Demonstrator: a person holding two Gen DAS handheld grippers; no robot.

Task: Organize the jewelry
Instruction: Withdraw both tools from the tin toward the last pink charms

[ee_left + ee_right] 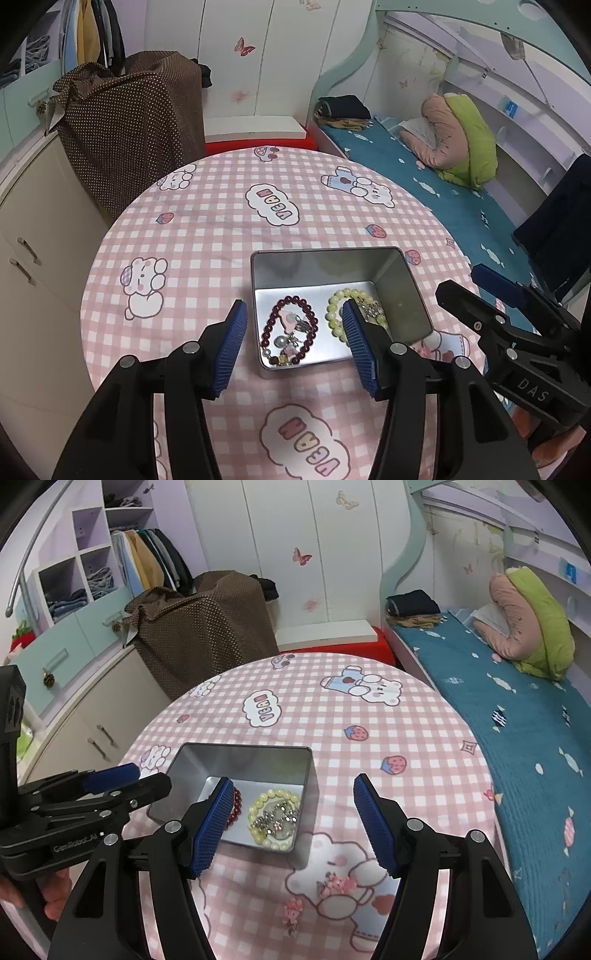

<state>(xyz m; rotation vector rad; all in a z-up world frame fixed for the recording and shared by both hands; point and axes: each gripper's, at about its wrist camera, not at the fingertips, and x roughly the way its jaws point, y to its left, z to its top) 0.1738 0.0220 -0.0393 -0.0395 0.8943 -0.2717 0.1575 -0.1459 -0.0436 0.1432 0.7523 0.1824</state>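
Left gripper [293, 334] is spread wide with nothing in it, hanging over the near end of the open metal tin [402, 284]. Between its blue pads you look straight down on the dark red bead bracelet [271, 325] lying on the tin floor, with a little pile of charms [290, 338] inside its loop. The pale yellow bead bracelet [338, 308] sits just right of that, partly hidden behind the right pad.

Right gripper [293, 821] is spread open and empty too, sitting nearer than the tin and a bit to its right. From its camera the yellow bracelet [273, 797] has a sparkly silver chain piece [275, 819] lying across it. Two pink earrings are outside the tin on the tablecloth [388, 720]: one [338, 884] low between the fingers, one [291, 912] nearer still.

Writing: the right gripper's body in the left view says "DAS", the left gripper's body in the right view says "GenRobot.AI". The pink checked cloth has bears, strawberries and cloud prints that look like "BEAR", seen upside down.
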